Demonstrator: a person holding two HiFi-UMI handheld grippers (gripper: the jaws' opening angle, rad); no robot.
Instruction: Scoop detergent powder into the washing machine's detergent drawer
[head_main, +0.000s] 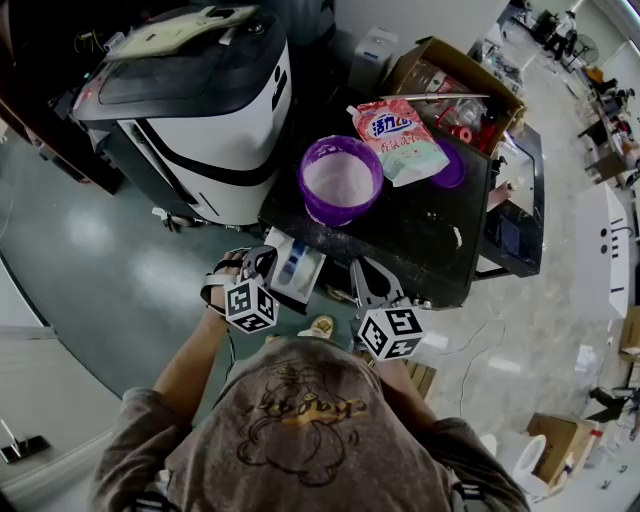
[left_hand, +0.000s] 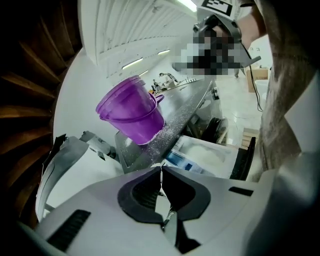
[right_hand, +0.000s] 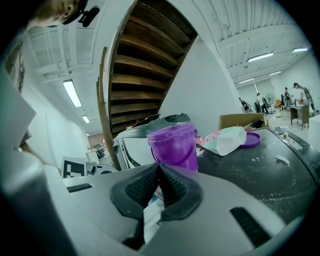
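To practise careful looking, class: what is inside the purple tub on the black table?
The purple tub holds white powder, which hides its floor. The powder's depth, and anything buried in it, cannot be seen.

Left claw (left_hand: 161, 169) and right claw (right_hand: 159, 167) side by side before the chest, jaws of both together.

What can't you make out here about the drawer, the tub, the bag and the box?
- Drawer, head view: compartments too small, partly covered by the left gripper.
- Tub, right gripper view: its own wall hides the powder level.
- Bag, head view: print too small to read.
- Box, head view: contents jumbled and tiny.
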